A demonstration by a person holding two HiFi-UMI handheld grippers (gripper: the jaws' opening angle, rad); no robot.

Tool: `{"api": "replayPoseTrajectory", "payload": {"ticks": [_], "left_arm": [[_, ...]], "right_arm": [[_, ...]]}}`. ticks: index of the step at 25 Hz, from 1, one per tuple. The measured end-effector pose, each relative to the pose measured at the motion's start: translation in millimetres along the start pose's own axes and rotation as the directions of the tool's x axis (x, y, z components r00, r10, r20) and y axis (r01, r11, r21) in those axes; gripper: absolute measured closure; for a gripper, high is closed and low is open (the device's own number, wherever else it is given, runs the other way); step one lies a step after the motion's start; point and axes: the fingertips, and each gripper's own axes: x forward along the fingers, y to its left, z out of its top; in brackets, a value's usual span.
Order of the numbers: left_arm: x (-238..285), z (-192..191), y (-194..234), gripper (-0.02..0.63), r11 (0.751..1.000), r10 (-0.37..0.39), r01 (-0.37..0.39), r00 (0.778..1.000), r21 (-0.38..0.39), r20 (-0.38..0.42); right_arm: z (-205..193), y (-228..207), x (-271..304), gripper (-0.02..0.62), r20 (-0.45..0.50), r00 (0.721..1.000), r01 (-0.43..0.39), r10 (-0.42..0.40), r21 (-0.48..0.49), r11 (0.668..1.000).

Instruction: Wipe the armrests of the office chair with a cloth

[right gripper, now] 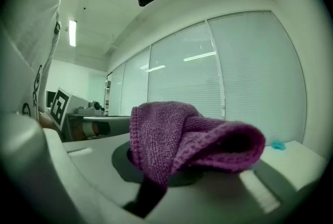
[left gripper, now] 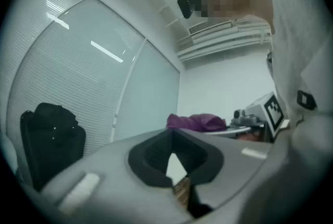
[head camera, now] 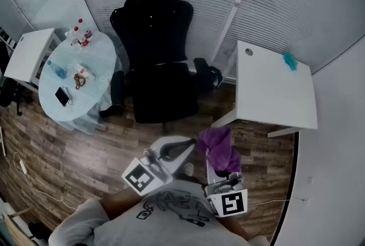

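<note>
While the black office chair (head camera: pixel 154 62) stands at twelve o'clock in the head view, a white worktop (head camera: pixel 274 91) sits near it at three o'clock. Down toward six o'clock, the left claw (head camera: pixel 174 149) is closed on nothing (only a sliver of light shows between its pads). Just at its four o'clock, the right claw (head camera: pixel 221 168) clamps the purple cloth (head camera: pixel 219 145), which bunches over the jaws, well apart from the chair's armrests (head camera: pixel 201 71).

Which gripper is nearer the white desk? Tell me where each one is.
Right. The right gripper, shut on the purple cloth, is close by the near corner of the white desk; the left gripper is farther left, facing the office chair.
</note>
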Motion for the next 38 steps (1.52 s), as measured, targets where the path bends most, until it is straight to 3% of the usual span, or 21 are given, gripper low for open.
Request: {"api": "replayPoseTrajectory", "payload": {"ticks": [12,29,38], "left_arm": [[22,0,-7,0.604,1.0,0.021,-0.021,1.0,0.01,-0.007],[104,-25,-50,0.604,0.998,0.063,-0.063,0.998,-0.013,-0.008],[111,-36,-31,0.604,0.998,0.061,-0.061,0.998,-0.007,-0.033]], "right_arm": [[4,-22,-5,0.561,0.012,1.0,-0.018,0.018,0.01,1.0],[-13,-100,-52,0.561,-0.002,0.997,-0.076,0.076,0.016,0.997],[-18,-111,-30,0.561,0.017,0.997,-0.076,0.075,0.052,0.996]]}}
